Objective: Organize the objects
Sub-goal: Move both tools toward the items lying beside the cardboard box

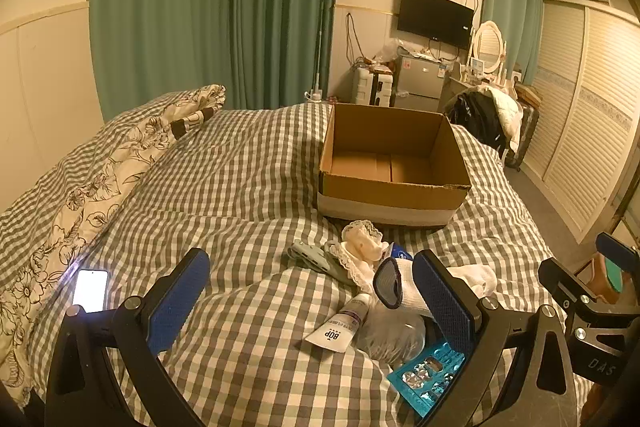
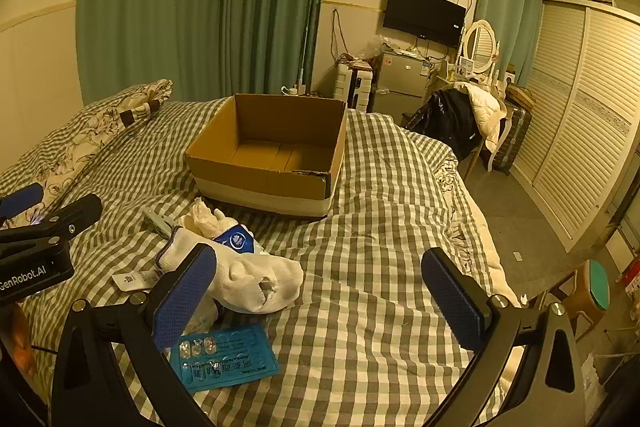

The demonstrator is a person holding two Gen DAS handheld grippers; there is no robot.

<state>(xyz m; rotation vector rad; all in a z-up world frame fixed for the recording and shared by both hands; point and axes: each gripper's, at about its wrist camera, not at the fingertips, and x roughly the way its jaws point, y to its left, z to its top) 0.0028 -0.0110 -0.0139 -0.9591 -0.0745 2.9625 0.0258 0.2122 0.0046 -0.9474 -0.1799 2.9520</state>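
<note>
Nearest, the left gripper [image 1: 310, 301] and right gripper [image 2: 320, 293] both hover over the checked bed [image 2: 380, 227], jaws spread wide and holding nothing. Just beyond lies a blue pill pack [image 2: 224, 357], partly hidden behind a pad, beside a white sock [image 2: 248, 277], a tube [image 1: 340, 325] and a crumpled clear bag [image 1: 390, 337] that is hard to make out. Farther off stands an open cardboard box [image 1: 390, 187].

The left gripper [image 1: 312, 301] has black angular arms, silver screw heads and blue textured pads [image 1: 178, 301]; the right gripper [image 2: 320, 301] looks the same; white "GenRobot.AI" lettering marks a black body at left of the right-wrist frame.
</note>
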